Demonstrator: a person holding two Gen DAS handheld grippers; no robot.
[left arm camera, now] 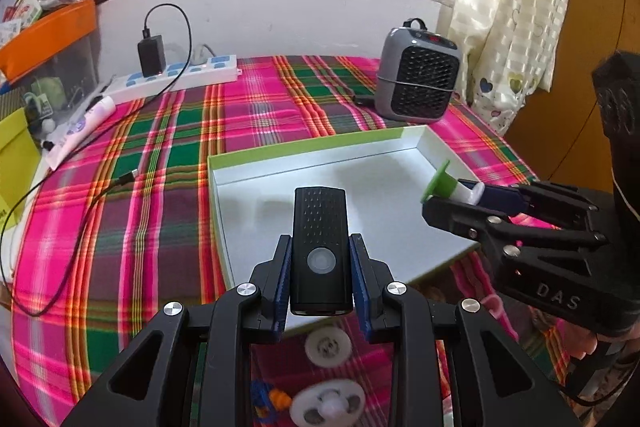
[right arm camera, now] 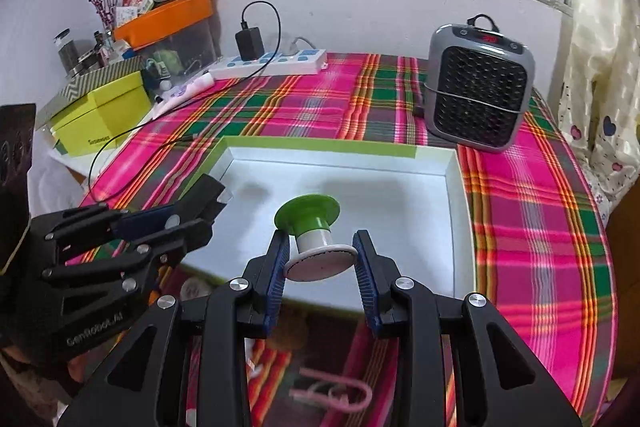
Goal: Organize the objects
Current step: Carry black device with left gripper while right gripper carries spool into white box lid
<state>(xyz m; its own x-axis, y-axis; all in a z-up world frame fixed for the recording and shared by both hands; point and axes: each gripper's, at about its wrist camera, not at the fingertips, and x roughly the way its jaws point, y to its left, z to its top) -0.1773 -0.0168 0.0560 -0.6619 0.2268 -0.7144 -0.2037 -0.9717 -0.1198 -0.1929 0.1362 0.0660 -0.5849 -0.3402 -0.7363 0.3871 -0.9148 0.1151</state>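
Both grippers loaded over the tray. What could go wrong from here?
1. The right gripper pinches the green-and-white spool only at its white end, with the green flange sticking out; it might pivot or slip.
2. The left gripper and its black device sit close to the right gripper over the white tray; they might bump on release.
3. The round spool might roll once dropped.

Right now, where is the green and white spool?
The spool is clamped in the right hand-held gripper, held over the near part of the open white box. In the left wrist view it shows at the right, beside the black remote.
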